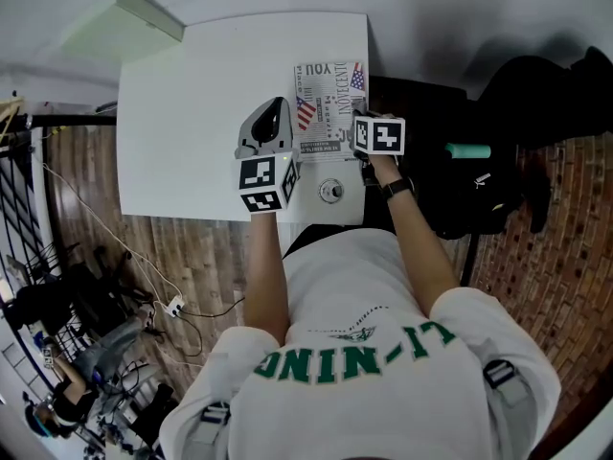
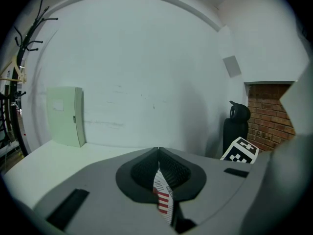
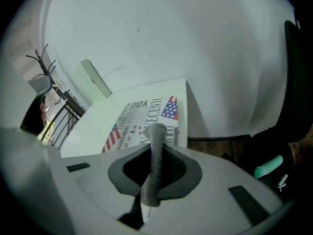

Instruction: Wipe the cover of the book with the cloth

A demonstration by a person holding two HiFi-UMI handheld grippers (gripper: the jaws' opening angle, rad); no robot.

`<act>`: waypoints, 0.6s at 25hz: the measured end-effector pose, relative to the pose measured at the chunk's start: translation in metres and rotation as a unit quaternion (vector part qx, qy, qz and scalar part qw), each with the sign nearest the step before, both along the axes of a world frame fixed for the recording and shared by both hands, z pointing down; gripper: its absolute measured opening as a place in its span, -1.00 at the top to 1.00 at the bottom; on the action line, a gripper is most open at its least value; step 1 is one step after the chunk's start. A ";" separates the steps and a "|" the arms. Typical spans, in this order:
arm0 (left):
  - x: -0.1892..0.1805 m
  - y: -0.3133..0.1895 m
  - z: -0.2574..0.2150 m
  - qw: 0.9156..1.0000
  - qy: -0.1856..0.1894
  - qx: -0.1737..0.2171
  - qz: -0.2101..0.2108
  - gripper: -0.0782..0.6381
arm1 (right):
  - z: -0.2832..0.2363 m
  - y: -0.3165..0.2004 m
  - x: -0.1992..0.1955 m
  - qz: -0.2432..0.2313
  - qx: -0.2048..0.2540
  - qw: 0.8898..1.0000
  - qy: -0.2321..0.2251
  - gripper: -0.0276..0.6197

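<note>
Left gripper [image 2: 159, 153] clamps the thin flag-printed book [image 1: 330, 103] by its edge, upper centre; right gripper [image 3: 156, 148] pinches the grey knitted cloth [image 3: 155, 131] (just a thin twist), and a hard wipe may well pull it free

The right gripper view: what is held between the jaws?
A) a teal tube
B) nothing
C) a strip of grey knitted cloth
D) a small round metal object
C: the grey knitted cloth stands pinched between the shut jaws of the right gripper, above the flag-printed book.

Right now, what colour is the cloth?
Grey cloth, pinched in the right gripper; clearest in the right gripper view.
</note>
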State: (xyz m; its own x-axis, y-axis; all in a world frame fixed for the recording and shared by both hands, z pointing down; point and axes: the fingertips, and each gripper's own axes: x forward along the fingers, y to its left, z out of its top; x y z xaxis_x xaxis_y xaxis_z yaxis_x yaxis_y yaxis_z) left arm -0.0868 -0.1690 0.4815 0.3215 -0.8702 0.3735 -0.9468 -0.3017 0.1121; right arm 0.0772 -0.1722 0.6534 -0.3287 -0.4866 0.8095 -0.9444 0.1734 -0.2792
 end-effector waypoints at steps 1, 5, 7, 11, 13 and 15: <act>-0.004 0.001 0.000 1.000 -0.001 0.000 -0.004 0.74 | -0.001 0.002 -0.012 -0.006 -0.007 1.000 -0.013 0.79; -0.022 0.006 -0.001 1.000 -0.006 -0.001 -0.022 0.74 | -0.007 0.013 -0.079 -0.065 -0.016 0.996 -0.058 0.78; -0.029 0.008 -0.002 0.999 -0.008 -0.002 -0.031 0.74 | -0.006 0.019 -0.112 -0.103 -0.015 0.993 -0.059 0.78; -0.038 0.010 -0.002 0.999 -0.011 -0.003 -0.041 0.74 | 0.001 0.028 -0.149 -0.147 -0.018 0.988 -0.051 0.78; -0.041 0.010 -0.003 0.999 -0.011 -0.003 -0.042 0.74 | 0.002 0.029 -0.150 -0.157 -0.011 0.986 -0.045 0.78; -0.041 0.009 -0.002 0.999 -0.010 -0.004 -0.040 0.74 | 0.002 0.027 -0.140 -0.157 -0.005 0.987 -0.035 0.79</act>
State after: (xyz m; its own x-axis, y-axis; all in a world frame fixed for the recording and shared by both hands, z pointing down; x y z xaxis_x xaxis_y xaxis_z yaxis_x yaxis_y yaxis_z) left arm -0.1276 -0.1602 0.4792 0.2427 -0.8900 0.3860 -0.9701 -0.2236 0.0942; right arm -0.0626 -0.1450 0.6556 -0.5181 -0.3442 0.7830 -0.8224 0.4520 -0.3454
